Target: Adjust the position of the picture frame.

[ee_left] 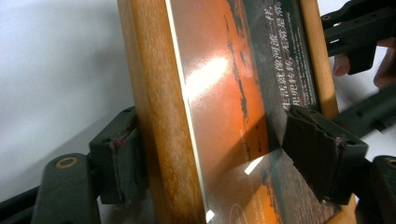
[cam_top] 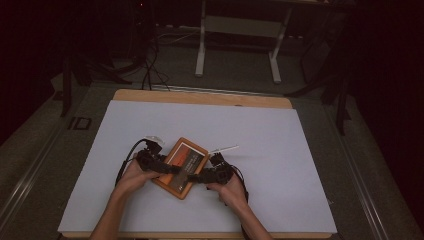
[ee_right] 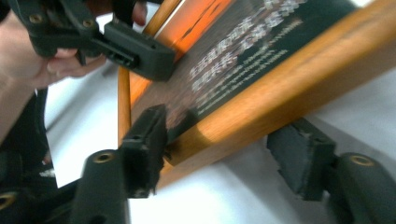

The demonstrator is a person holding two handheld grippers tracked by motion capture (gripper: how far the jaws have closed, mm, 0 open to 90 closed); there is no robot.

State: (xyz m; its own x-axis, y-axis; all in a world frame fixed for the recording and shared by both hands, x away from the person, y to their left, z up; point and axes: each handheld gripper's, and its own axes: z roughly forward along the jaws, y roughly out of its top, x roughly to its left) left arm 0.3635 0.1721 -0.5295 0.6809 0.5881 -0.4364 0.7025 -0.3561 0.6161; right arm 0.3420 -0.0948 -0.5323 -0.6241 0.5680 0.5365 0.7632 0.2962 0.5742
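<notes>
Observed a rectangular picture frame of orange-brown wood, glazed, with an orange and dark print and white lettering (cam_top: 189,154), near the front middle of a white paper sheet (cam_top: 280,165) covering a light wooden table (cam_top: 200,97). Noted the frame set askew to the table edges, between both tools.

Found the black two-jaw left gripper (cam_top: 172,169) held in the left hand (cam_top: 131,177) and clenched across one long wooden rail of the frame. Confirmed in the left gripper view (ee_left: 219,154): one pad pressed against the rail's outer side, the other pad flat on the glass over the print.

Found the black two-jaw right gripper (cam_top: 197,177) held in the right hand (cam_top: 230,190) at the frame's near corner. Confirmed in the right gripper view (ee_right: 224,156): jaws released and set astride the wooden rail, one pad touching the frame's face by the lettering, the other pad apart from the wood with white sheet visible in the gap. Also seen there, farther off, the left gripper (ee_right: 135,51) on the opposite side of the frame.

Recorded a thin white stick (cam_top: 223,149) lying on the sheet just beyond the right gripper.
</notes>
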